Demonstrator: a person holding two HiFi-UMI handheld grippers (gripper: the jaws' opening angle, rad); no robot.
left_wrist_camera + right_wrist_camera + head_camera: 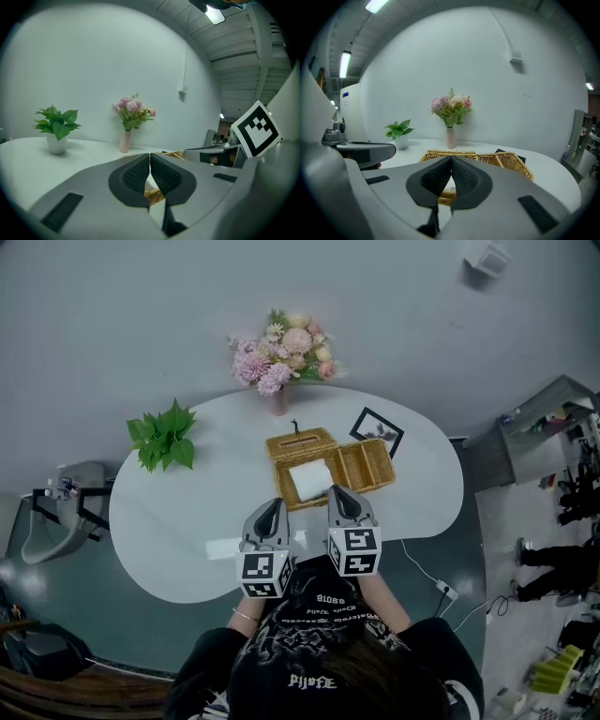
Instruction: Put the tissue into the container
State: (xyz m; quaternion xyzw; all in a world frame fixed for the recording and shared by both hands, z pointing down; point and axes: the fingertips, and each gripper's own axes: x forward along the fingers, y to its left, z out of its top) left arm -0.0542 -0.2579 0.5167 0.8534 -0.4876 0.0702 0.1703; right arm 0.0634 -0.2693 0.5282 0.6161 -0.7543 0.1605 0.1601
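My left claw (150,160) and right claw (451,162) are both pinched closed, empty, just near of the woven wicker basket (373,468).

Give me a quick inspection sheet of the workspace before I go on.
Surface: white rounded table.
Job's things: white tissue lying in the wicker container's left section.
Clutter: flower vase, potted plant, picture frame.
Grippers: left gripper and right gripper side by side before the container, jaws shut, empty.
Cables: white cable running off the table's right side to the floor.
Surroundings: chair at left; people at right.
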